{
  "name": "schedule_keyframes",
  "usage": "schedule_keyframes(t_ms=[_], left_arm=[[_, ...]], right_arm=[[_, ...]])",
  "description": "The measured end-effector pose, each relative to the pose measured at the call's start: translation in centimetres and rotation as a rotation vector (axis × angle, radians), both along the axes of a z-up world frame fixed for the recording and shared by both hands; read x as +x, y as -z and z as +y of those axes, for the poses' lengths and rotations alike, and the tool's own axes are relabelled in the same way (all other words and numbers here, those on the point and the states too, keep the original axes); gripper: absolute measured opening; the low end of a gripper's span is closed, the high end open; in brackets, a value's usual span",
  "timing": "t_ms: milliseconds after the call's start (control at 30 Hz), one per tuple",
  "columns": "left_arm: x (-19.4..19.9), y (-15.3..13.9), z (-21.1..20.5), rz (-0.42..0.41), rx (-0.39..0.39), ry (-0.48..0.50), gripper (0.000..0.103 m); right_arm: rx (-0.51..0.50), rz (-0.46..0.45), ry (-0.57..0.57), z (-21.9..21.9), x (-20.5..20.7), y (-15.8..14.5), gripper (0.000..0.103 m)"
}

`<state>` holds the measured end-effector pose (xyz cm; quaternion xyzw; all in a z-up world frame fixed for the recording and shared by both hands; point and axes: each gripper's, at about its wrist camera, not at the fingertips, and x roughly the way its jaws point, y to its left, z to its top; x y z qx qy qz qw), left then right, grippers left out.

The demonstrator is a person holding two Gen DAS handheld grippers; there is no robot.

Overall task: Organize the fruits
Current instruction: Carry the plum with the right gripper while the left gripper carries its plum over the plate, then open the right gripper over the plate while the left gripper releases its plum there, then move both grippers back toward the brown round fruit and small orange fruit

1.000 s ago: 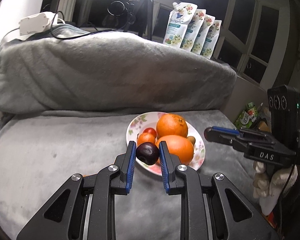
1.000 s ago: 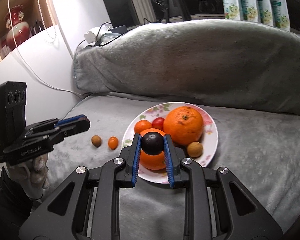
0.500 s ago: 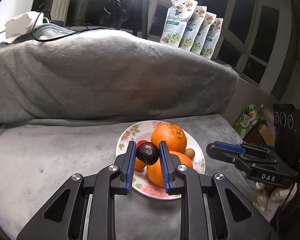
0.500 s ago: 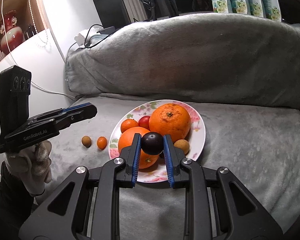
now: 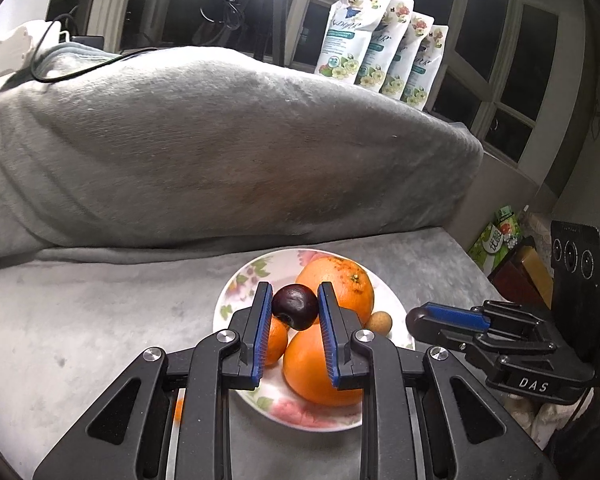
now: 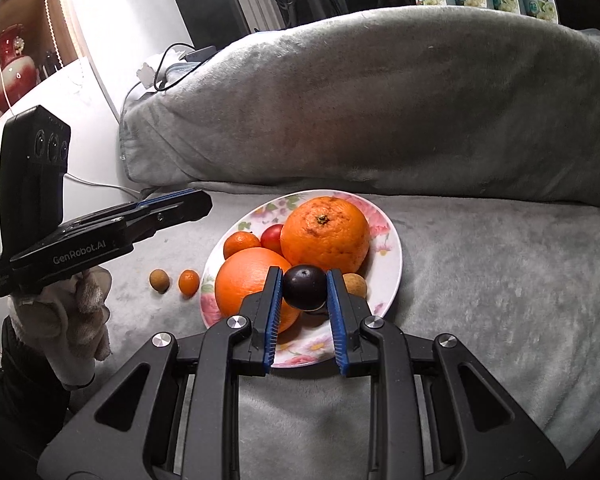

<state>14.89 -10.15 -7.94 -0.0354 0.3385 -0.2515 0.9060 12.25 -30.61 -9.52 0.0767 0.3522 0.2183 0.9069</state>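
The left gripper (image 5: 294, 292) is closed narrow on a dark plum (image 5: 295, 309), pinched between the blue pads; the right gripper (image 6: 304, 276) is clamped the same way on a second plum (image 6: 304, 289). Each plum hangs above the near half of a flowered plate (image 6: 392, 240).

Both fruits are almost round, so neither shows a long axis. The left one turns its stem dimple toward the camera, at about 7 o'clock; the other's stem end cannot be made out.

In the right wrist view the plate carries a large orange (image 6: 324, 236) at 12 o'clock from the held plum, another orange (image 6: 246, 280) at 9 o'clock, a tangerine (image 6: 241, 243) and a small red fruit (image 6: 272, 235) at 10 to 11 o'clock, and a tan longan (image 6: 357, 285) at 3 o'clock, just beside the right pad. Off the plate, at 9 o'clock, a loose longan (image 6: 159, 280) and a kumquat (image 6: 189, 281) lie near each other on the blanket.

The surface is a grey fleece blanket (image 6: 480, 280), which rises at 12 o'clock over a long bolster (image 5: 220, 152). Behind it stand refill pouches (image 5: 380, 56), a tripod (image 5: 268, 8) and dark windows (image 5: 500, 40). A gloved hand (image 6: 64, 320) carries the left gripper.
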Motion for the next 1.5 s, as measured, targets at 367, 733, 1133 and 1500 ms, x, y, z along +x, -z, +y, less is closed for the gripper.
schedule_keyframes(t_ms=[367, 733, 1133, 1500], left_arm=[[0.8, 0.3, -0.4, 0.018, -0.005, 0.007, 0.022], [1.0, 0.2, -0.4, 0.016, -0.007, 0.009, 0.022], [0.7, -0.3, -0.8, -0.004, -0.003, 0.014, 0.054], [0.6, -0.7, -1.0, -0.006, 0.009, -0.019, 0.08]], right_arm=[[-0.003, -0.004, -0.017, 0.4, 0.2, 0.2, 0.024], [0.003, -0.012, -0.012, 0.5, 0.3, 0.2, 0.043], [-0.006, -0.032, -0.018, 0.7, 0.3, 0.0, 0.066], [-0.03, -0.069, -0.02, 1.1, -0.3, -0.4, 0.09]])
